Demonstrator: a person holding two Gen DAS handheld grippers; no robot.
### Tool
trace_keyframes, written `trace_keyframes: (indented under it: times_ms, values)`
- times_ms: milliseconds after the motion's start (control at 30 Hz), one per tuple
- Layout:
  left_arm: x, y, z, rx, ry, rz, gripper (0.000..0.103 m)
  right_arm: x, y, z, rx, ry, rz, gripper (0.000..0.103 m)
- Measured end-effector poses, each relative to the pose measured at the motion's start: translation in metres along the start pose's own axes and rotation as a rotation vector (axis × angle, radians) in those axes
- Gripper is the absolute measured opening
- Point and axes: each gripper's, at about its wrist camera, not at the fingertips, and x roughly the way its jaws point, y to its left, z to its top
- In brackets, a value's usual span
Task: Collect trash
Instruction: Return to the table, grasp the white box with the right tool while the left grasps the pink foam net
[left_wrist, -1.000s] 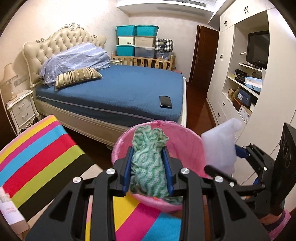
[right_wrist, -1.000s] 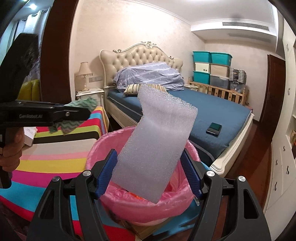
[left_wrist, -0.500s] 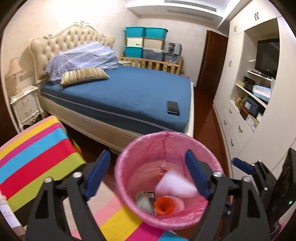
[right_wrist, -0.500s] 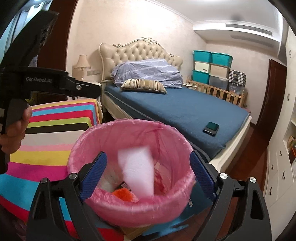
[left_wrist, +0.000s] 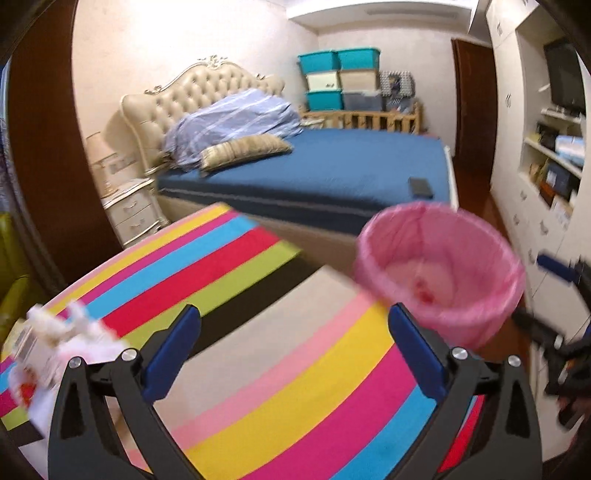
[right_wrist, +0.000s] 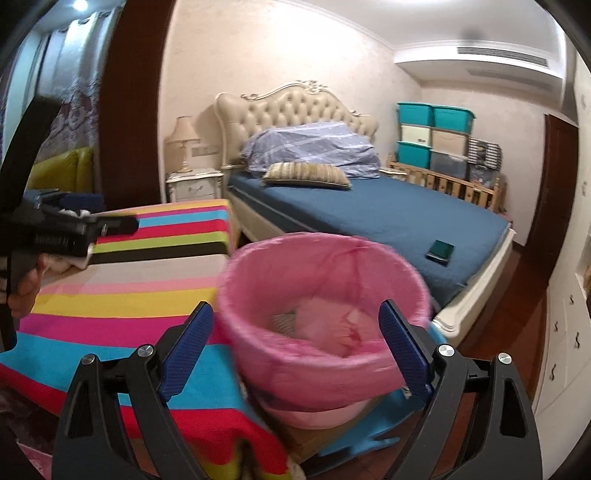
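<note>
Since the earlier frames, both pieces of trash left your jaws: the green cloth and the white foam sheet were no longer gripped, and your left gripper (left_wrist: 293, 347) swung away from the bin toward the striped tabletop (left_wrist: 258, 354).

Left gripper: jaws had just been opening, stood wide, nothing between them; aimed over the tabletop, bin off to its right.

Right gripper (right_wrist: 297, 343): jaws had just been opening, stood wide, pads pressing on nothing; the near rim of the bin showed between them.

Pink-lined bin (right_wrist: 325, 354): upright just beside the tabletop's edge, at the foot of the bed (right_wrist: 388, 218). Pale pieces and a bit of green cloth lay inside; motion blur hid finer detail.

White crumpled litter (left_wrist: 62, 332): on the tabletop's far left corner, well apart from the bin, blurred.

Dark phone (right_wrist: 439, 251): on the bed cover.
</note>
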Motion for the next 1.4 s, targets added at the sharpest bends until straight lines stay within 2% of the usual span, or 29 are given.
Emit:
trace_keyframes:
  times_ms: [100, 267, 433, 733, 1000, 1333, 1400]
  values:
    - [-0.018, 0.027, -0.028, -0.021, 0.022, 0.042, 0.098, 0.004, 0.027, 0.003, -0.025, 0.012, 0.052, 0.085]
    - [-0.057, 0.071, -0.069, -0.064, 0.023, 0.089, 0.098, 0.005, 0.074, 0.009, -0.074, 0.017, 0.144, 0.085]
    - [-0.095, 0.117, -0.109, -0.108, 0.018, 0.169, 0.098, 0.009, 0.125, 0.018, -0.116, 0.031, 0.225, 0.085]
    - [-0.14, 0.202, -0.157, -0.221, 0.023, 0.334, 0.098, 0.017, 0.21, 0.022, -0.177, 0.05, 0.303, 0.085]
    - [-0.154, 0.278, -0.168, -0.366, 0.033, 0.413, 0.098, 0.046, 0.254, 0.046, -0.16, 0.091, 0.379, 0.085]
    - [-0.141, 0.32, -0.169, -0.451, 0.055, 0.386, 0.098, 0.096, 0.322, 0.074, -0.299, 0.1, 0.399, 0.084]
    - [-0.137, 0.324, -0.164, -0.466, 0.052, 0.373, 0.098, 0.104, 0.329, 0.075, -0.321, 0.108, 0.401, 0.078]
